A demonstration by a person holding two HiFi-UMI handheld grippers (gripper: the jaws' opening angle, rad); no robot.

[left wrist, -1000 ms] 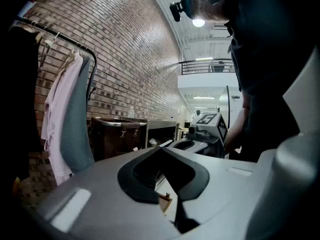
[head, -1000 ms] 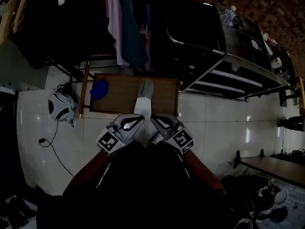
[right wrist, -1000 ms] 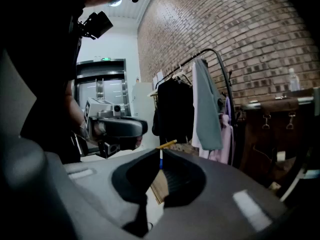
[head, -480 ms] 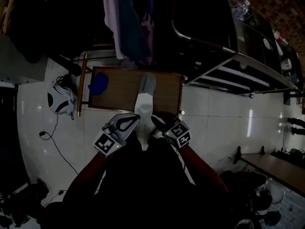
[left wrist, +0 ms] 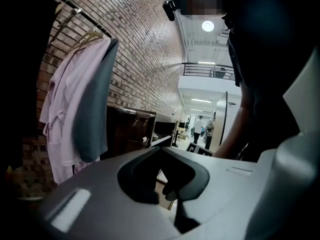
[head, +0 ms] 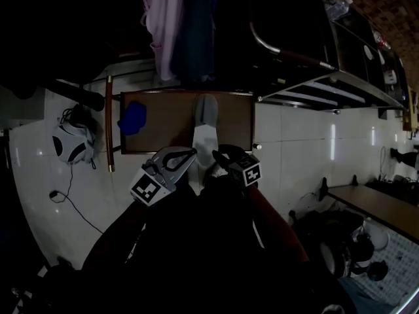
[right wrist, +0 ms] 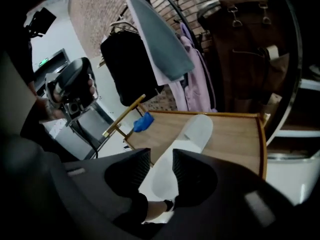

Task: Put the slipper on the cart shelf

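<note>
At the near edge of the cart shelf (right wrist: 235, 134), the right gripper (right wrist: 161, 156) has its jaws narrowly apart, having just been opening. The heel end of the slipper (right wrist: 192, 131) shows in the gap, ungripped. Left gripper (left wrist: 161, 150): jaws together, empty. The slipper lies lengthwise on the shelf, toe farthest. A blue cloth (right wrist: 143, 121) sits well left of it; garments (right wrist: 165, 44) hang beyond

White slipper (head: 205, 139), brown cart shelf (head: 163, 128), blue cloth (head: 133, 118), pink robe (head: 163, 15), white floor tiles (head: 294, 152).
</note>
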